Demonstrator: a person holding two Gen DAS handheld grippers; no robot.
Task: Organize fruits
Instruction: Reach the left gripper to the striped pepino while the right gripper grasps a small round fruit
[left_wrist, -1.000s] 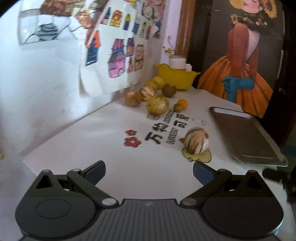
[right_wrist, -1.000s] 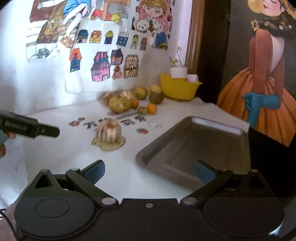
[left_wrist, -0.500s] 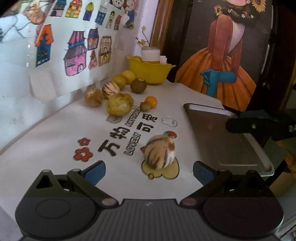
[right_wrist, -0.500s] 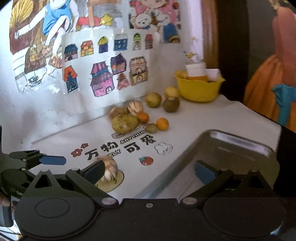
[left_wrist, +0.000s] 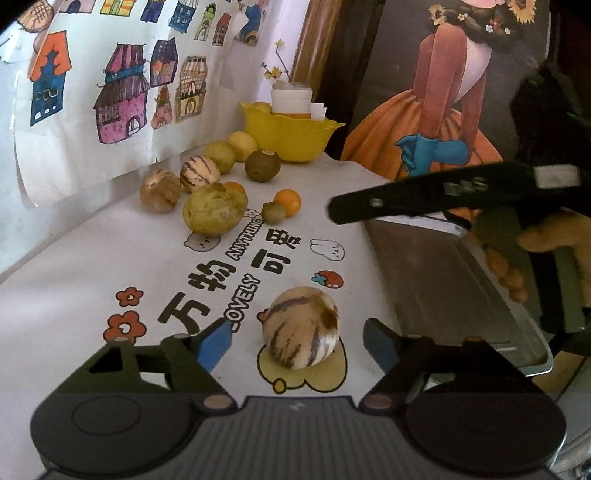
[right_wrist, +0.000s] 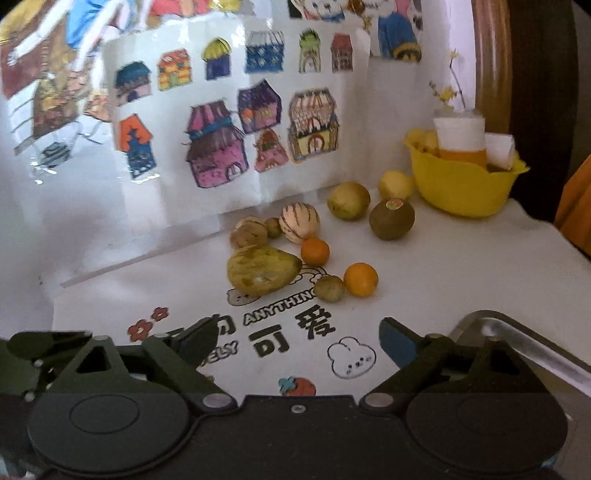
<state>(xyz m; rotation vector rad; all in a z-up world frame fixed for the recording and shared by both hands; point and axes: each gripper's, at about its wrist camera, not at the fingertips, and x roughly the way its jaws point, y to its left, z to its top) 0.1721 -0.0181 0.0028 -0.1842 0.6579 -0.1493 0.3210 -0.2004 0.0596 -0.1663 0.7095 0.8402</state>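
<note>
My left gripper (left_wrist: 297, 338) is open, and a striped melon (left_wrist: 302, 327) sits on the white table between its fingertips, untouched. Further back lies a pile of fruit: a large yellow-green fruit (left_wrist: 215, 208), two striped melons, lemons, a kiwi (left_wrist: 262, 165), small oranges (left_wrist: 287, 200). My right gripper (right_wrist: 297, 341) is open and empty above the printed tablecloth, facing the same pile: the large fruit (right_wrist: 263, 270), an orange (right_wrist: 361, 279), the kiwi (right_wrist: 392, 218). The right gripper's finger (left_wrist: 424, 195) crosses the left wrist view above the tray.
A grey metal tray (left_wrist: 454, 280) lies at the table's right edge; its corner shows in the right wrist view (right_wrist: 517, 336). A yellow bowl (right_wrist: 461, 184) holding a white cup stands at the back. Drawings hang on the wall on the left.
My left gripper has moved forward so that the striped melon now sits between its fingers. My right gripper has moved left and forward, off the tray and toward the fruit pile.
</note>
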